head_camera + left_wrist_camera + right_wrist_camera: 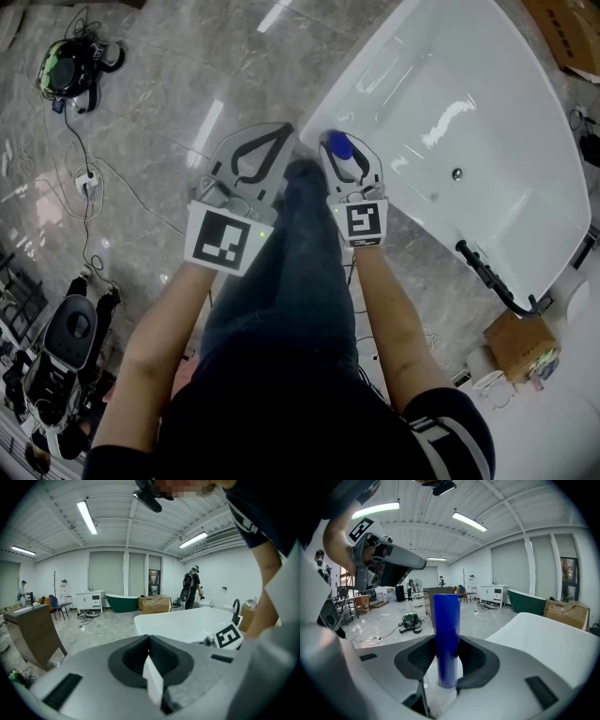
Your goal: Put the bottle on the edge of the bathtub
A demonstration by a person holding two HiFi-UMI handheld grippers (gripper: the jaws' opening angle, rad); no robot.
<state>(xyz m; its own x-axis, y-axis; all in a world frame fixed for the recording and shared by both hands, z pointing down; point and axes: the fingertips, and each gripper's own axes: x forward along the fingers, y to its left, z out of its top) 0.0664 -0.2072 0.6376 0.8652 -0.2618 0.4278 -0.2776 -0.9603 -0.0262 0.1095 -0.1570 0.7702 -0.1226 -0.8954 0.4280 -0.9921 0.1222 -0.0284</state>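
A blue bottle (339, 147) stands upright between the jaws of my right gripper (345, 157), which is shut on it. In the right gripper view the bottle (446, 634) rises from the right gripper (446, 667), with the white bathtub's rim (543, 639) to its right. From the head view the bottle lines up with the near end of the bathtub (361, 56); its height above the rim cannot be told. My left gripper (275, 141) is shut with nothing in it and hangs over the floor left of the tub. Its closed left gripper (150, 665) faces the bathtub (187, 625).
The person's jeans-clad leg (300, 244) is between the two grippers. A black faucet (487, 277) stands at the tub's right side, with a cardboard box (520, 342) beyond it. A green-black device (66, 67), cables (89, 178) and other gear (66, 337) lie on the floor at left.
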